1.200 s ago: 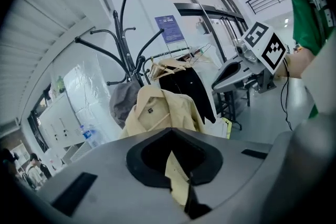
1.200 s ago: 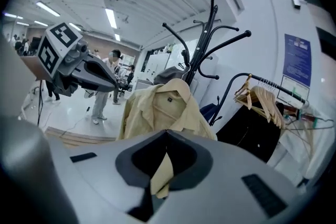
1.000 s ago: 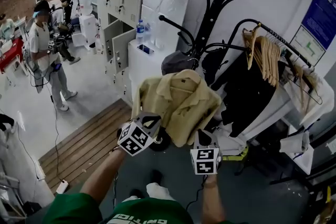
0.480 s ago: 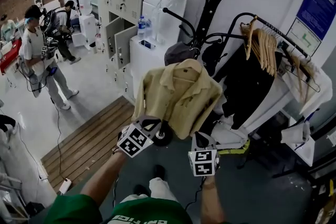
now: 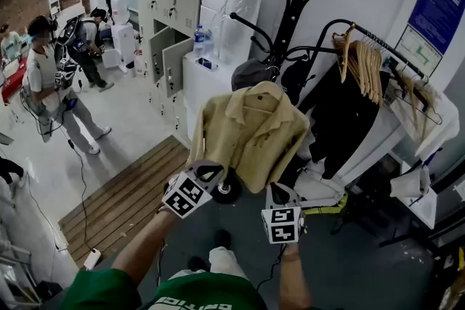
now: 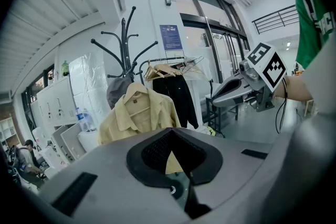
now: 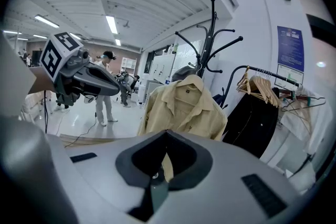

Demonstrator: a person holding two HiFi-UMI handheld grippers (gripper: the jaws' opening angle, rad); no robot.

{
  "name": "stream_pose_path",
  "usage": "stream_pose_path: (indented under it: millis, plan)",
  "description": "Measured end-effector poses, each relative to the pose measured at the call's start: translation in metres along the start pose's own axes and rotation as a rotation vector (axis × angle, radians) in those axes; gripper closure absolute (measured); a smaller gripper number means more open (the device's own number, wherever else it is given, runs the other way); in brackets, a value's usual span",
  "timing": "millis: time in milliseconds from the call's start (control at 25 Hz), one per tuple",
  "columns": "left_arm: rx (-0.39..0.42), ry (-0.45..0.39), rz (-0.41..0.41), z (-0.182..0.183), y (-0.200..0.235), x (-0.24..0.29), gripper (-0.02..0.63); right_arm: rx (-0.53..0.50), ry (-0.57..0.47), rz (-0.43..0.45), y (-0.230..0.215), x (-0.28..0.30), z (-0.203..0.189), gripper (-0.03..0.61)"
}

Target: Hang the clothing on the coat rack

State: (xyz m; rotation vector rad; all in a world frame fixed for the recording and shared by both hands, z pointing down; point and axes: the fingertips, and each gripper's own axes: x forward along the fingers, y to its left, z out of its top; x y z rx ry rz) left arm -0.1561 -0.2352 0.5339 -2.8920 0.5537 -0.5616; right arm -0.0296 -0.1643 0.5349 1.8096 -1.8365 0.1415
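At the middle of the head view, a pale yellow collared cotton shirt (image 5: 247,134) on a wooden hanger hangs spread open, front facing the person. The left gripper (image 5: 220,176) meets its lower hem at 7 o'clock and the right gripper (image 5: 280,191) at 5 o'clock. Each gripper view shows the jaws pressed together with a sliver of the yellow cloth pinched between them, so both are clamped on the shirt's bottom edge.

The black metal coat rack (image 5: 290,11) with curved arms rises behind the collar at 12 to 1 o'clock, a grey cap (image 5: 251,72) on it just beside the shirt's shoulder at 12 o'clock. Whether the hanger's hook sits on a rack arm cannot be told. At 3 o'clock a black garment (image 5: 341,120) hangs from a clothes rail, and white metal lockers (image 5: 163,3) stand at 10 o'clock.
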Motion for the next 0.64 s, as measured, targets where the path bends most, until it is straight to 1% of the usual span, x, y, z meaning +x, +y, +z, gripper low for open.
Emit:
stream_pose_path:
  millis: [120, 240, 480, 640]
  plan:
    - [-0.001, 0.014, -0.003, -0.0034, 0.0, -0.0015, 0.609, -0.003, -0.001, -0.001, 0.0006, 0.0001, 0.0002, 0.571]
    - [0.004, 0.002, -0.008, 0.0001, -0.001, -0.0017, 0.609, -0.007, 0.003, -0.004, -0.0001, -0.0006, -0.0001, 0.571]
    - [0.001, 0.002, -0.009, -0.0008, -0.002, -0.0019, 0.609, -0.009, -0.012, -0.004, 0.0002, -0.0004, 0.0017, 0.571]
    - [-0.006, 0.0, -0.009, -0.001, -0.0012, -0.0022, 0.609, -0.009, 0.014, -0.004, 0.0012, -0.0014, -0.0007, 0.571]
